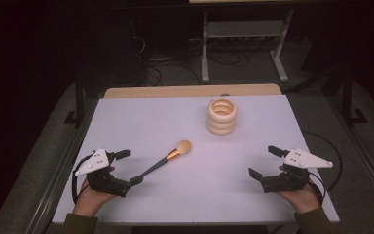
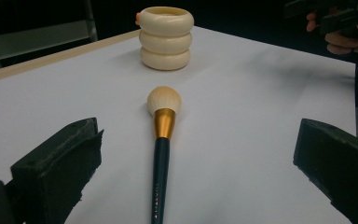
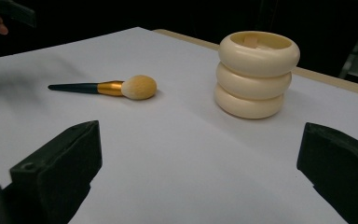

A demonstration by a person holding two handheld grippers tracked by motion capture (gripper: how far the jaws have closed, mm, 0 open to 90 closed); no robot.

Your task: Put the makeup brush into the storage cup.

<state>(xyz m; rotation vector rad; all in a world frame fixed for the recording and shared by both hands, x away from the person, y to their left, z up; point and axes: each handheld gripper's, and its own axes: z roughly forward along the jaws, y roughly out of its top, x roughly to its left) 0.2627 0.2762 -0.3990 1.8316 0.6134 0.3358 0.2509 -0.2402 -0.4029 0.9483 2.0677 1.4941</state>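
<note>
The makeup brush (image 1: 168, 158) lies flat on the white surface (image 1: 126, 122), its handle pointing into the wide-open left claw (image 1: 128, 167), ready for grasping. The right claw (image 1: 263, 161) waits open beside the ringed holder (image 1: 222, 117).

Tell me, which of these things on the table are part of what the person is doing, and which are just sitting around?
Part of the job, most likely:
- makeup brush, lying flat, its handle end between the open jaws of the left gripper
- ringed cream holder, standing upright, perhaps where the brush goes
- right gripper, open, holding nothing

Just lying about:
- metal stand on the floor beyond the table
</note>
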